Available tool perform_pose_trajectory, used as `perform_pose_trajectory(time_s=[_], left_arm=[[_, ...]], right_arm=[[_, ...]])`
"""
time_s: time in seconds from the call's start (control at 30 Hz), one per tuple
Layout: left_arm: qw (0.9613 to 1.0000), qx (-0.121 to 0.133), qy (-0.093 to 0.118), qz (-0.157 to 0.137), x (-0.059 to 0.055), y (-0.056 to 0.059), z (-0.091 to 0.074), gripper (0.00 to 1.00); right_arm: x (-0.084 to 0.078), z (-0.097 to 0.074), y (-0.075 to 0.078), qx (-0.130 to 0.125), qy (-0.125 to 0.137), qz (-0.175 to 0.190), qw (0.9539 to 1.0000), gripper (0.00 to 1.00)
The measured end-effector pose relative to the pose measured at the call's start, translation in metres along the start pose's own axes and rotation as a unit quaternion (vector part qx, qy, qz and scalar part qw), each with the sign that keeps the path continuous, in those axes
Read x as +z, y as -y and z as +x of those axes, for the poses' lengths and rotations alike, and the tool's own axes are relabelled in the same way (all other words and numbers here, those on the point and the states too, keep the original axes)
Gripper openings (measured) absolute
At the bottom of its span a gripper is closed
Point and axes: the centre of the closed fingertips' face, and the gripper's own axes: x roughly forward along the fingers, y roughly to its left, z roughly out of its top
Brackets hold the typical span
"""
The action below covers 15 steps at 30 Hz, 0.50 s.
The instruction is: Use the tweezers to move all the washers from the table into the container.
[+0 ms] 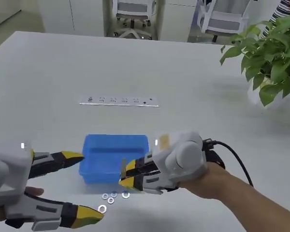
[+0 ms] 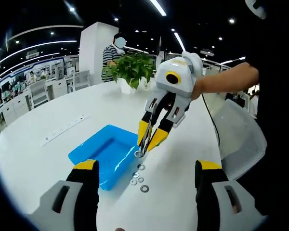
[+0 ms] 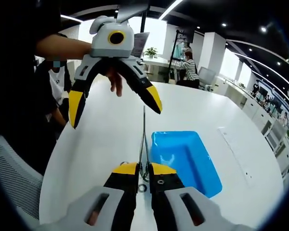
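As my right hand-held gripper [image 3: 143,169] clamps the tweezers [image 3: 143,139], their long axis runs straight on from the jaws, tips down toward the bench [image 1: 63,72]. The washers [image 1: 113,195] lie loose just beside the tips, before the blue container [image 1: 115,137]. My left hand-held gripper [image 1: 89,186] is spread and empty, flanking the cluster.

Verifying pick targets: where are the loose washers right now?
Head view: the washers lie clustered on the table just in front of the blue container, beside the tweezers in the right gripper.
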Motion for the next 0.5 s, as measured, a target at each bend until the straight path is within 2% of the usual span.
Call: perform_pose_trajectory(time_s=[0.27, 0.5], left_arm=[[0.9994, 0.029, 0.008, -0.018, -0.001, -0.007, -0.008, 0.99], [0.9987, 0.043, 0.007, -0.027, -0.005, -0.011, -0.016, 0.99]], right_arm=[[0.004, -0.003, 0.018, -0.004, 0.003, -0.003, 1.0000, 0.10], [0.005, 0.000, 0.033, -0.012, 0.006, -0.001, 0.9999, 0.10]])
